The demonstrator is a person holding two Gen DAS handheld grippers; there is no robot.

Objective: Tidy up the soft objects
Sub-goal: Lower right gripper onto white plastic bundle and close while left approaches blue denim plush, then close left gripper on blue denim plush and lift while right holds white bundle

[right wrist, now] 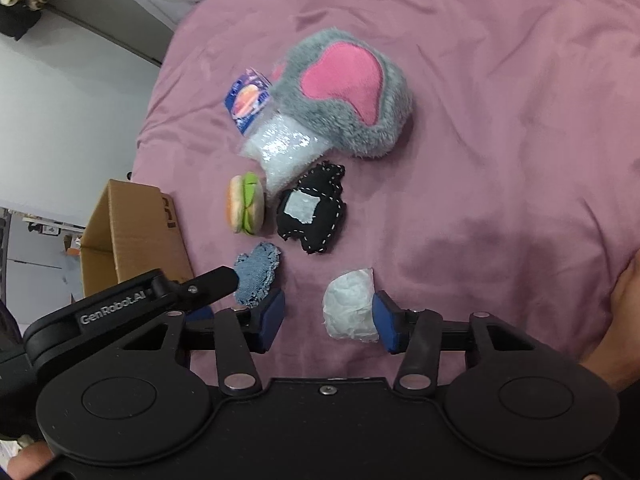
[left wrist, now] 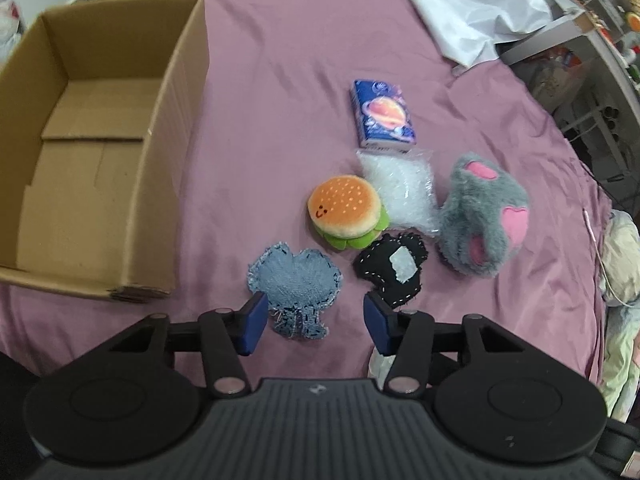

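Straddling the limp denim patch (left wrist: pixel 294 286), our left gripper (left wrist: pixel 316 322) stands half-open and empty; right gripper (right wrist: pixel 330 320), half-open, flanks crushable white wad (right wrist: pixel 350 306); pinch mid-body.

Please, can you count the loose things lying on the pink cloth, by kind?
Plush toys: 2, burger, grey paw
Stitched fabric patches: 2, denim, black
Plastic packets: 2, blue tissue pack, clear bag
White wad: 1
Total: 7

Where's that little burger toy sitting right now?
The burger plush lies on the pink cloth mid-frame in the left wrist view, beside the clear bag, right of the cardboard box.
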